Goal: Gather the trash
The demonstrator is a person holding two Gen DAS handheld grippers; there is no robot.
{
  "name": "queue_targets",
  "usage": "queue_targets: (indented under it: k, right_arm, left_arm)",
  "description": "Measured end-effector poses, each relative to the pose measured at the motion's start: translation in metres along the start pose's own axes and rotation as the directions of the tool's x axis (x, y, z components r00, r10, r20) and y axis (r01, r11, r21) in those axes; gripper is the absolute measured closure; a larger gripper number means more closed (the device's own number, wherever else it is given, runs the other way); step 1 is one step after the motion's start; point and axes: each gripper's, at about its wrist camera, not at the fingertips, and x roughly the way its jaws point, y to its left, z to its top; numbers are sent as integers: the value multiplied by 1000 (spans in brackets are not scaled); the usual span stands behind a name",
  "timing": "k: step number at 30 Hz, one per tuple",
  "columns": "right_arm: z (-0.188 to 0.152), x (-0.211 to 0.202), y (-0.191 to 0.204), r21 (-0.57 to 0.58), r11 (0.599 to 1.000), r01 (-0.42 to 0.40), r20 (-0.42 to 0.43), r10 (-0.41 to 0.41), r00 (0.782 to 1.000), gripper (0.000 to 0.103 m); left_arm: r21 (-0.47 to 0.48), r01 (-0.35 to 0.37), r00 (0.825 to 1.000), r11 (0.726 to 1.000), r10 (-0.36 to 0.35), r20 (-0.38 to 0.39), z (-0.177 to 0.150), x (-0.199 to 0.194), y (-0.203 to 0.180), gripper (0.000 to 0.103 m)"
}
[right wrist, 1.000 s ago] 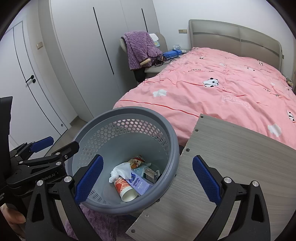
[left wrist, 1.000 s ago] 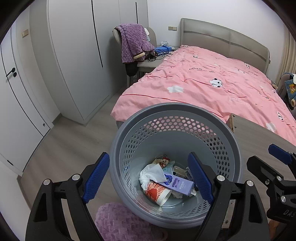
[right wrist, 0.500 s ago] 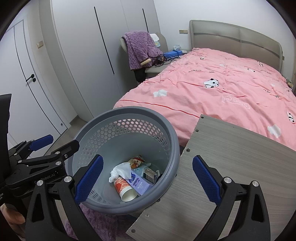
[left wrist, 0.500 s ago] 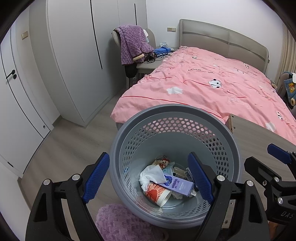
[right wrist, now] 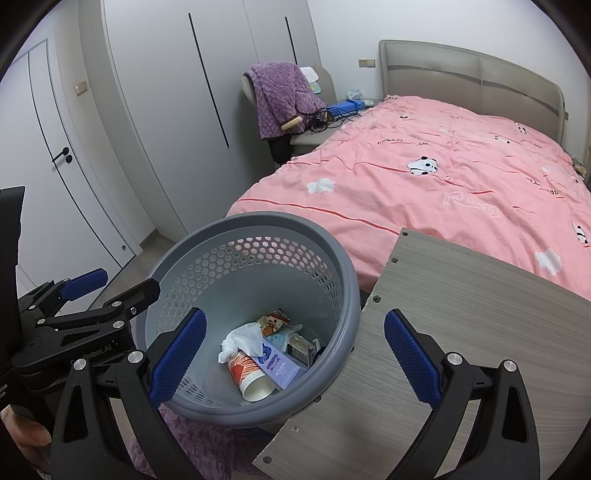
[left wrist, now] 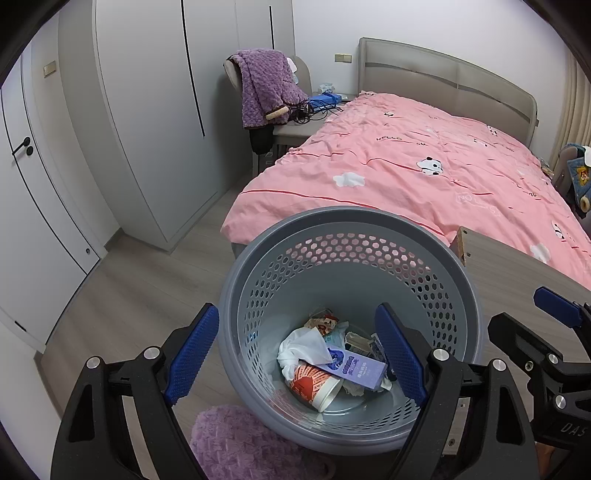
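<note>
From my seat both feeds are evenly lit, soft and cool, with no hard shadows; I cannot tell where the light comes from. The wall (left wrist: 325, 22) at the top of the frame reads brightest, without glare. Fisheye distortion is strong: the wardrobe (right wrist: 177, 110) and door (left wrist: 26, 192) lines bow toward the left edge, and black vignette fills all four corners. Focus holds sharp from the basket (left wrist: 465, 295) to the bed (right wrist: 461, 177). I see no motion blur.
</note>
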Motion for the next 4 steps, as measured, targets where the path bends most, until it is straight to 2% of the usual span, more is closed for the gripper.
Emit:
queue_targets:
  k: [4]
  right_arm:
    - [0,0,0,0,1000,0,0,0,1000,8]
  left_arm:
    - [0,1,1000,1000,-1,-1,0,0,0,20]
